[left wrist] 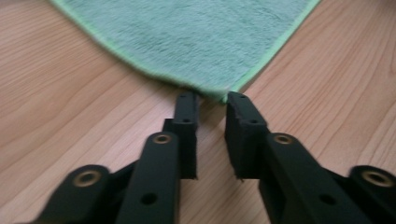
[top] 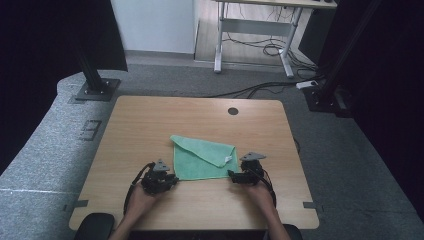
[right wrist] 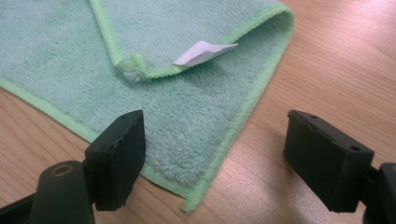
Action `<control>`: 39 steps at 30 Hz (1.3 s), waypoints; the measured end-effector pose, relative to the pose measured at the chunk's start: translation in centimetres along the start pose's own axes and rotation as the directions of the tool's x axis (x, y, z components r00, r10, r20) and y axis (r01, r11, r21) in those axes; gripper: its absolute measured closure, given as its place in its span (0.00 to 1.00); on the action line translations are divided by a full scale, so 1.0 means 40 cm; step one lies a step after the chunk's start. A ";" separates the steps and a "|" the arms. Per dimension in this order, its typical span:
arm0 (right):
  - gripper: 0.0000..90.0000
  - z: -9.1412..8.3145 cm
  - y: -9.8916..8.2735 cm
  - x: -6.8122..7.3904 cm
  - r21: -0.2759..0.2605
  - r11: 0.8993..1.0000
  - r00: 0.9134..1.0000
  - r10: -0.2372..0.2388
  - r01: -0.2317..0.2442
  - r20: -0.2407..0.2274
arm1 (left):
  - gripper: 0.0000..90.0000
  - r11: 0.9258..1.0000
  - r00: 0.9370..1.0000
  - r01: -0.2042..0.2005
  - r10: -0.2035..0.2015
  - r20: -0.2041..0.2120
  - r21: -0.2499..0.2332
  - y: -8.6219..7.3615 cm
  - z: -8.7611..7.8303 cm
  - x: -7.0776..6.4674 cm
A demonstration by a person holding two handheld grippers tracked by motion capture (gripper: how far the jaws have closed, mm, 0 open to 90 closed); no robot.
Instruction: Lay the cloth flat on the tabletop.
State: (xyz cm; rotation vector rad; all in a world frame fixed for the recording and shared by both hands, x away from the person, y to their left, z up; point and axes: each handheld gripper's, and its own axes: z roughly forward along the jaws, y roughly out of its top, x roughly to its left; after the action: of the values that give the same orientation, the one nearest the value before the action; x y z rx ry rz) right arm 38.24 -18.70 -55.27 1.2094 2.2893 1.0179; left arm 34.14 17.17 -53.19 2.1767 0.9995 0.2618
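High view: green cloth [top: 202,159], one corner folded over, is laid on the wooden table [top: 150,125] between both grippers; left gripper view: left gripper [left wrist: 211,100] is held slightly parted at a cloth corner, nothing clamped; right gripper view: right gripper [right wrist: 212,154] is spread wide astride another corner.

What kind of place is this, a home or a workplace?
Probably a lab or office workspace: a wooden table on grey carpet, black camera stands beside it, and a desk with loose cables behind.
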 end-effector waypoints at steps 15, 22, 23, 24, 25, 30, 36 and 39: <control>0.23 -0.017 -0.014 0.035 0.010 1.000 1.000 -0.016 0.016 -0.016 | 0.19 1.000 0.990 0.018 -0.015 -0.138 0.020 0.043 0.079 0.026; 0.23 -0.039 -0.029 0.066 0.030 0.999 0.998 -0.043 0.044 -0.045 | 0.22 1.000 0.992 -0.002 0.003 -0.125 0.005 0.012 0.055 0.023; 0.23 -0.043 -0.027 0.066 0.044 0.998 0.998 -0.038 0.041 -0.048 | 0.21 1.000 0.992 -0.001 0.000 -0.127 -0.005 0.008 0.055 0.022; 0.23 -0.043 -0.027 0.066 0.044 0.998 0.998 -0.038 0.041 -0.048 | 0.21 1.000 0.992 -0.001 0.000 -0.129 -0.013 0.005 0.055 0.022; 0.24 -0.048 -0.023 0.060 0.063 0.998 0.998 -0.024 0.028 -0.063 | 0.21 1.000 0.991 0.003 -0.005 -0.133 -0.015 0.005 0.055 0.020; 0.24 -0.065 0.012 0.051 0.024 0.999 0.998 -0.040 0.041 -0.046 | 0.21 1.000 0.991 0.004 -0.006 -0.133 -0.016 0.005 0.055 0.020; 0.28 -0.052 0.081 0.065 -0.016 0.995 0.994 -0.098 0.097 -0.057 | 0.21 1.000 0.991 0.004 -0.006 -0.134 -0.017 0.004 0.055 0.020; 0.32 -0.014 0.100 0.073 0.014 0.992 0.989 -0.125 0.126 -0.080 | 0.21 1.000 0.991 0.004 -0.006 -0.133 -0.017 0.004 0.055 0.020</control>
State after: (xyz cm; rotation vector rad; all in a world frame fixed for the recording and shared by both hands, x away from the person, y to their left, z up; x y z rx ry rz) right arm 38.48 -15.05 -51.88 1.0345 2.4070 1.0174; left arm 35.77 16.50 -54.75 2.1644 1.0724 0.4166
